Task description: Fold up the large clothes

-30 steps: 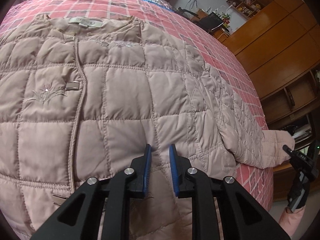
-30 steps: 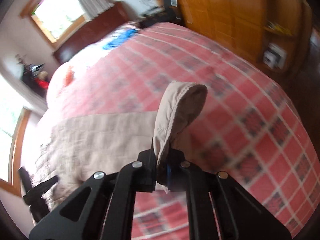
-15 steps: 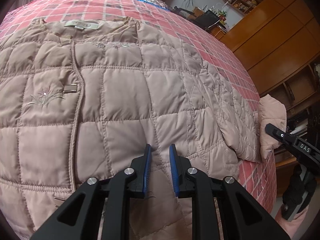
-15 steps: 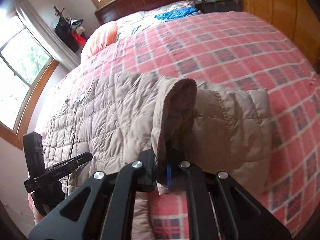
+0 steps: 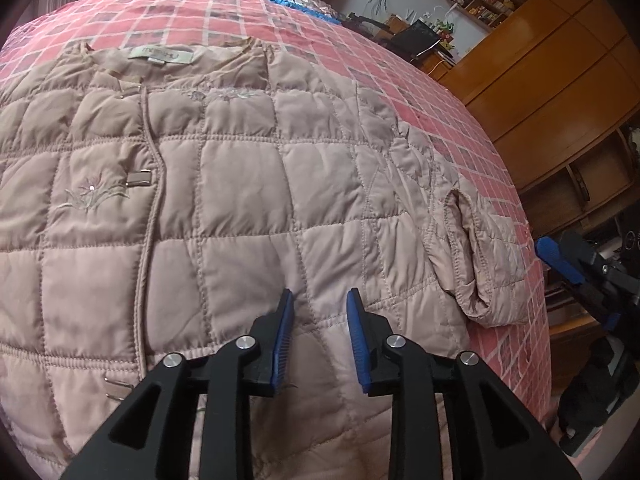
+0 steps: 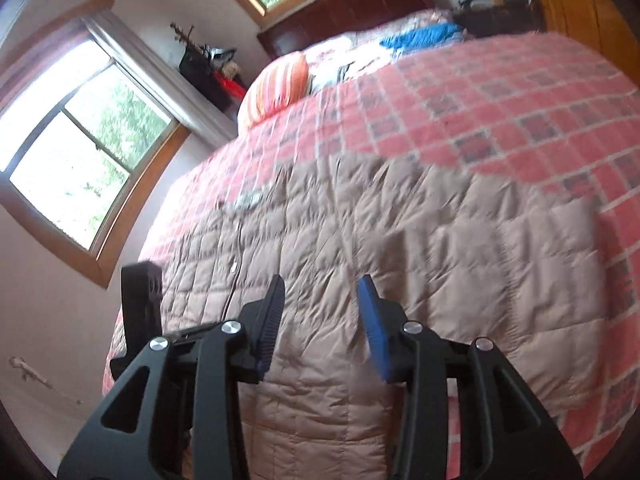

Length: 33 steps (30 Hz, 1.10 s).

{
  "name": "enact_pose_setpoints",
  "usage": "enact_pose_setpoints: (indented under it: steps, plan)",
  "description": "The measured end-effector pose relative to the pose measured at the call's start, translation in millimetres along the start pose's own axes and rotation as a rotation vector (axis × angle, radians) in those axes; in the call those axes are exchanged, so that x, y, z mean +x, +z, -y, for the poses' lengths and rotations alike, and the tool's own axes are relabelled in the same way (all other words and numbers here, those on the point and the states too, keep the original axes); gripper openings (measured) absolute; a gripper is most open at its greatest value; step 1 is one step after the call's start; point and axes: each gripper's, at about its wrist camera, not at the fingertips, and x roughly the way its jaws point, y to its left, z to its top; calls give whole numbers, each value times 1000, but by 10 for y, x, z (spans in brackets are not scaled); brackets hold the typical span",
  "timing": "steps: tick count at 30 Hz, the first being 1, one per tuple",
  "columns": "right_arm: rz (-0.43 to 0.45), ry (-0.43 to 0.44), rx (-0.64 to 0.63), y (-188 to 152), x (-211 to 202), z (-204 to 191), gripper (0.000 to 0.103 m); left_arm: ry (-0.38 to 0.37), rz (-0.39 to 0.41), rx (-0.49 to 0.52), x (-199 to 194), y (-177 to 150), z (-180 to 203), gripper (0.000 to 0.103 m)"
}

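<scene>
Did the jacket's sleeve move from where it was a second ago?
Yes. The sleeve was stretched out toward the bed's edge; now it lies folded inward against the quilted jacket on the checked bedspread, released by the right gripper.

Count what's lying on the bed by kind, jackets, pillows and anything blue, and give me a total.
Quilted beige jacket: 1
Orange striped pillow: 1
Blue cloth near the headboard, too blurred to identify further: 1
Total: 3, all on the red checked bedspread.
</scene>
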Motion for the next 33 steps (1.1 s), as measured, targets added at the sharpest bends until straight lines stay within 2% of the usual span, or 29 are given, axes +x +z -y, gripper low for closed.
enact_pose_setpoints:
  steps: [3, 6, 7, 10, 13, 15, 17, 20, 22, 24, 27, 33]
  plan:
    - [20, -163, 61, 32, -124, 192, 40, -52, -14, 18, -23, -1, 208, 29]
    - [12, -393, 108, 15, -148, 454, 39, -114, -42, 47, 52, 20, 503, 38]
    - [12, -413, 133, 4, -162, 558, 39, -126, -51, 47, 100, 29, 603, 42]
    - [11, -394, 181, -38, -223, 744, 39, -117, -72, 61, 284, 55, 883, 51]
    - [18, -425, 175, -59, -259, 759, 39, -52, -82, 94, 462, 72, 1080, 51]
    - [15, -403, 165, -76, -240, 732, 39, -30, -77, 99, 510, 65, 1118, 44]
    - [6, -394, 158, -71, -193, 692, 39, -22, -74, 91, 533, 65, 1102, 24]
    - [-1, -388, 147, -60, -130, 625, 39, -50, -54, 42, 442, 67, 963, 9]
    - [4, -371, 143, -60, -124, 589, 40, -51, -17, 13, 280, 53, 852, 8]
    - [20, -352, 137, -50, -157, 547, 40, -27, 39, 26, 86, 43, 767, 7]
    - [29, -328, 139, -40, -163, 509, 48, 12, 102, 17, -211, 29, 546, 7]
    - [-50, -251, 167, -77, 165, 519, 50, 94, 183, -44, -701, 1, -55, 6]
